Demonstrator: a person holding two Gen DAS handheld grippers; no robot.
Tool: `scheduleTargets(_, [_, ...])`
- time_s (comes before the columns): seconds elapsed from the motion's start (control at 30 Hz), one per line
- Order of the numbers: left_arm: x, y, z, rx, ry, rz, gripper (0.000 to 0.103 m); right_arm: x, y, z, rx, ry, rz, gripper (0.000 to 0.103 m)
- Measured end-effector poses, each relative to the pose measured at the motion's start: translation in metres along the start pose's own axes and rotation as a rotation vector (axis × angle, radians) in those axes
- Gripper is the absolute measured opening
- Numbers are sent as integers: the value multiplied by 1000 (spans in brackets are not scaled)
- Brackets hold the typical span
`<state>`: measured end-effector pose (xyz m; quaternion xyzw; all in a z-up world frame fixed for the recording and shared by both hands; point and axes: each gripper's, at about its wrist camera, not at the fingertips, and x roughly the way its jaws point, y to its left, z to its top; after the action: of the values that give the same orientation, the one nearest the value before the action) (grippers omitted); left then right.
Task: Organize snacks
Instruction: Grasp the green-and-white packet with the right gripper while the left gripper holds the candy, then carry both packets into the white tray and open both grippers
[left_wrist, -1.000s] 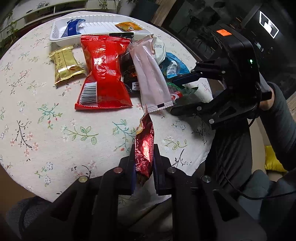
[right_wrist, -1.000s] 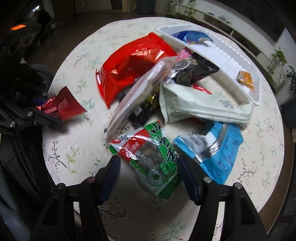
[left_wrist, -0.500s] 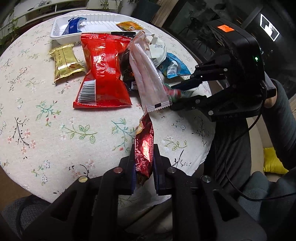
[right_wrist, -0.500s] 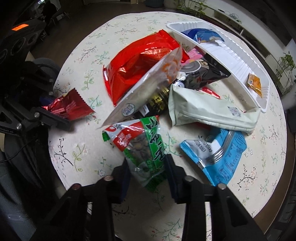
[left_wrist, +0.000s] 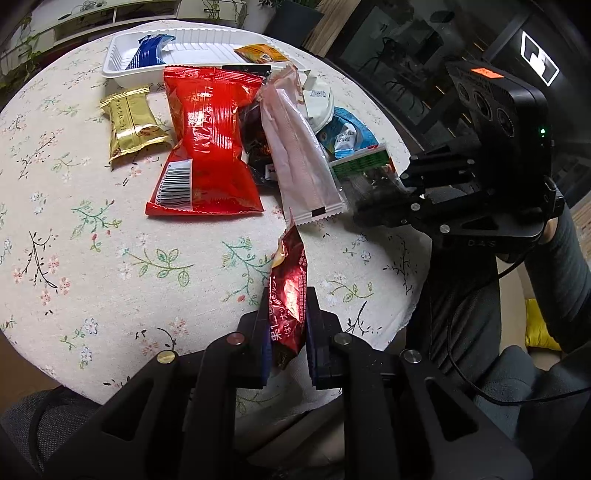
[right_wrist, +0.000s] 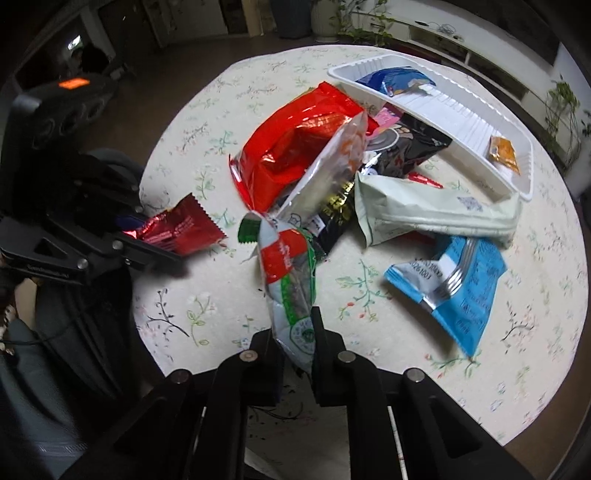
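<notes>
**Two packets pinched, tray waits at the far side**

The left gripper (left_wrist: 286, 325) has its fingers clamped on a small glossy dark-red foil snack packet (left_wrist: 290, 291) printed with Japanese characters. The right gripper (right_wrist: 295, 339) pinches a green-and-red clear plastic snack bag (right_wrist: 291, 280) by one end. Both thin pinches could slip, or the dangling bag could snag the pile. Farther off, the long white plastic tray (right_wrist: 517, 184) holds a blue packet (right_wrist: 395, 79).
</notes>
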<state>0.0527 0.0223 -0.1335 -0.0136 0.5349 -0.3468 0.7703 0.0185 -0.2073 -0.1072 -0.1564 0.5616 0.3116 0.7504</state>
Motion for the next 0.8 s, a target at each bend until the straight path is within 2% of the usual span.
scheduleTargets(0.37, [-16,7,3,-29,-42,8,13,-26,-17,-14,173,-140,52,11])
scheduleTargets(0.5, [-29,13,10,-42,-73,18,13,-44,-34,-21,271,-207,86,11])
scheduleTargets(0.63, [-50,22,27,-59,-125,28,13,-58,-60,-27,362,-259,95,11])
scheduleTargets(0.8, [-74,37,63,-68,-188,61,13,-80,-102,-27,479,-334,69,11])
